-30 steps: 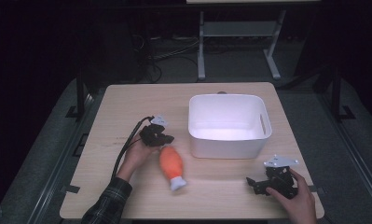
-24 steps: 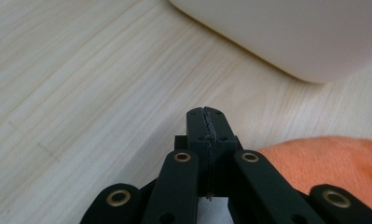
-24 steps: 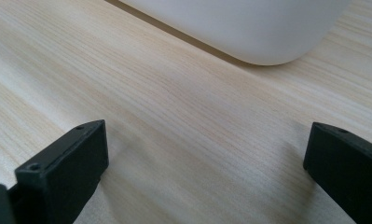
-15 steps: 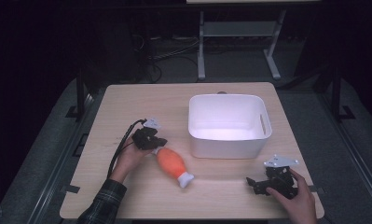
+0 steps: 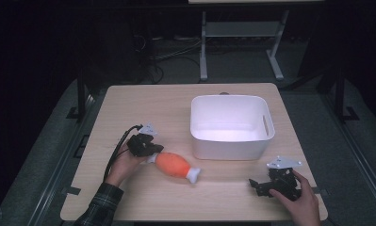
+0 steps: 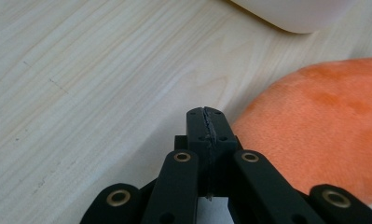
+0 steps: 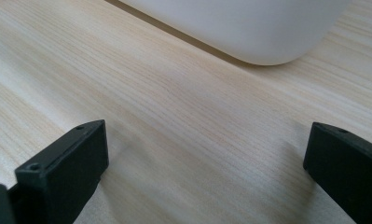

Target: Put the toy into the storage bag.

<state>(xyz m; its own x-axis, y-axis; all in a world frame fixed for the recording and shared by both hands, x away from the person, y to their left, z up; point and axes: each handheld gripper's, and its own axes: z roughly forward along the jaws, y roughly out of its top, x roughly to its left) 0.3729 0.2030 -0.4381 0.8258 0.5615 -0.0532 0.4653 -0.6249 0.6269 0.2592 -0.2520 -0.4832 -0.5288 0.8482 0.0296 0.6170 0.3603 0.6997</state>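
Left jaws pressed together, with what looks like a thin sliver of fabric caught in the seam; probably pinching the near white end of the toy, though the hold itself cannot be confirmed. Orange plush bulging just beside the right jaw, resting on the counter. From above, left gripper at the toy's left tip, body lying flat and slanting toward the person's right, far white end pointing at the front edge, near the bin but apart from its front wall.

Right jaws wide apart, holding nothing, low over bare wood with the bin's rounded corner ahead. From above, right gripper parked near the front right corner, well apart from the toy.

Step in hand, by judgement: toy gripped by one end, not yet lifted, bound for the empty bin. Next move: raise high enough for the dangling length to pass the rim, carry right and back, let go over the middle. Risk: soft body swinging, or slipping from so slight a pinch.

Against a second ago: left gripper drawn a little left and toward the person; toy swung from pointing nearly straight at the front edge to lying more crosswise. Right gripper unmoved.
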